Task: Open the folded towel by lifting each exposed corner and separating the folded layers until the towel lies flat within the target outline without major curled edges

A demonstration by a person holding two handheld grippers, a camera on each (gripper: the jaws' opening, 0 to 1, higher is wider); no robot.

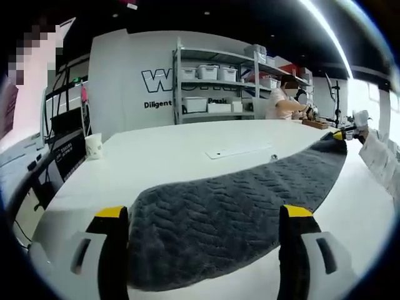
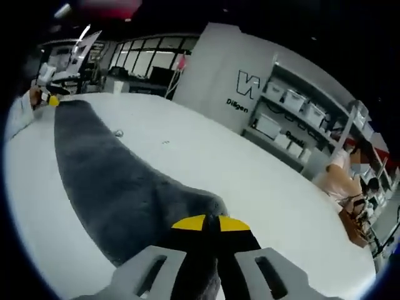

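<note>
The towel lay stretched in a long dark-grey band across the white worktop, its knitted surface showing a raised wavy pattern. It looked thick, soft and limp, likely to sag and drag under its own weight instead of holding a shape, with enough texture that it should not slip easily from a pinch. No target outline could be made out on the worktop.

In the right gripper view, the right gripper had its yellow-tipped fingers together, clamped on one end of the towel, where the cloth bunched up slightly. In the left gripper view, the left gripper had its fingers wide apart, straddling the near end of the band with nothing between them gripped.

A free corner or the edge of an upper layer seemed the best place for a hold, lifting gently so the layers peel apart.

Further out stood a paper cup, a flat sheet, shelving with storage bins, and a seated person.
</note>
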